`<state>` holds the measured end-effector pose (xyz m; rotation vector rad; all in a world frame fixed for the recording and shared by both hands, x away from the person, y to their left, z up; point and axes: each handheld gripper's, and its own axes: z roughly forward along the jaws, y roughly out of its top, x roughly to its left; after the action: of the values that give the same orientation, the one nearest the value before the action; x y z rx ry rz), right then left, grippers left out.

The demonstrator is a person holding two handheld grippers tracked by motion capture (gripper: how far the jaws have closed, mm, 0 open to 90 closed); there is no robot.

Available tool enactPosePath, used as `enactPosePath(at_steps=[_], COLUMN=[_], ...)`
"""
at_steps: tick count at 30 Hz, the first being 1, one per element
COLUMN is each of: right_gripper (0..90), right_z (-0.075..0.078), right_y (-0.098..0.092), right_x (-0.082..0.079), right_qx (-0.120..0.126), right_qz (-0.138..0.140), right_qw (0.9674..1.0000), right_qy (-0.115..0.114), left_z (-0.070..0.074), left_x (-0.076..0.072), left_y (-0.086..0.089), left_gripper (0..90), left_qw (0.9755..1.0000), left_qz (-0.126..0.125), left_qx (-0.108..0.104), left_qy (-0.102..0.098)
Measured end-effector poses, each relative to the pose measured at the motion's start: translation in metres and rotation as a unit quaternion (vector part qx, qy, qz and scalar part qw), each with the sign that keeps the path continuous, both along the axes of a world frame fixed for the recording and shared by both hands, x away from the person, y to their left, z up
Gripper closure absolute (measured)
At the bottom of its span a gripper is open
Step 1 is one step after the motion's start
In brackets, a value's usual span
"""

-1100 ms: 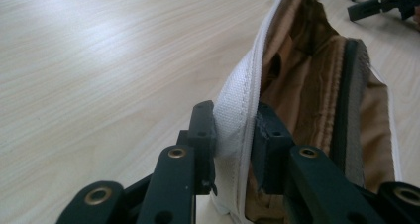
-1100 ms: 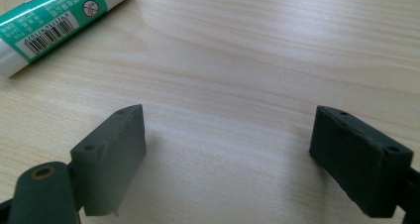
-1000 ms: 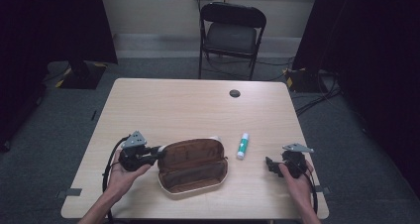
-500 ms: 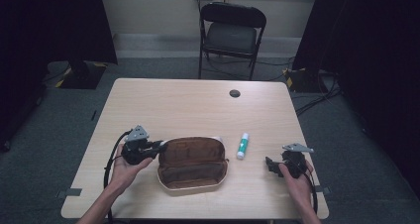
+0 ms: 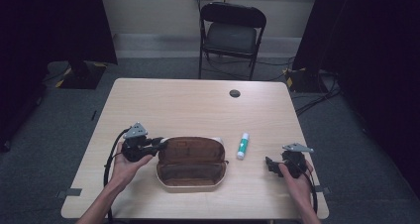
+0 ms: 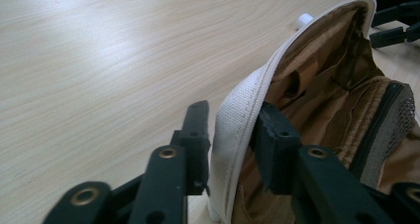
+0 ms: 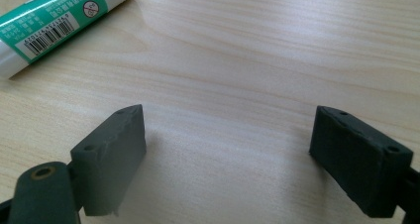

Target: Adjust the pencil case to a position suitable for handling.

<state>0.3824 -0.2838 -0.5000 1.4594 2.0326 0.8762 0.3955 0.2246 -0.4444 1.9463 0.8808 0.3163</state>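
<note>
A brown pouch (image 5: 190, 163) with a cream rim lies open near the table's front, its mouth facing up. My left gripper (image 5: 159, 144) is at the pouch's left end. In the left gripper view the cream zip edge (image 6: 233, 135) stands between the two jaws, which are closed on it, and the brown lining (image 6: 322, 85) runs off to the right. A green and white glue stick (image 5: 242, 145) lies just right of the pouch. My right gripper (image 5: 270, 164) rests low on the table right of the stick, jaws wide open with bare wood between them (image 7: 228, 154). The glue stick (image 7: 54, 21) is at that view's top left.
The wooden table (image 5: 198, 105) has a small dark round disc (image 5: 235, 93) near its far edge. A black folding chair (image 5: 231, 33) stands behind the table. Cables lie on the floor at the right. The right gripper's jaws (image 6: 396, 26) show beyond the pouch.
The pouch has swung from a tilt to square with the table's front, and its mouth has spread wider. My left gripper shifted with its rim. The right gripper stayed still.
</note>
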Motion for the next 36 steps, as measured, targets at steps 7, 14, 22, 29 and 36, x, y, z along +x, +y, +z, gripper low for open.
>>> enactPosePath(at_steps=[7,14,22,29,36], right_gripper=[13.3,13.3,13.3,13.5,17.1], right_z=[0.0,0.0,0.0,0.0,0.004], right_y=[0.0,0.0,0.0,0.0,0.0], right_x=[0.0,0.0,0.001,0.001,-0.002], right_qx=[0.001,0.001,0.001,0.0,-0.002], right_qz=[0.001,0.0,0.0,0.002,0.008], right_qw=[1.0,1.0,1.0,1.0,1.0], right_qy=[0.0,0.0,0.0,0.0,0.005], left_z=[-0.003,0.0,-0.009,-0.033,-0.049], left_x=[-0.01,-0.019,-0.03,-0.032,-0.03], left_y=[0.01,0.025,0.062,0.083,0.081], left_gripper=[31.5,25.0,17.2,17.1,18.8], left_qw=[0.9998,0.9998,0.9986,0.9941,0.9899], left_qz=[0.015,0.02,0.047,0.08,0.079], left_qx=[-0.001,-0.007,0.0,0.033,0.091], left_qy=[0.008,0.007,0.023,0.065,0.076])
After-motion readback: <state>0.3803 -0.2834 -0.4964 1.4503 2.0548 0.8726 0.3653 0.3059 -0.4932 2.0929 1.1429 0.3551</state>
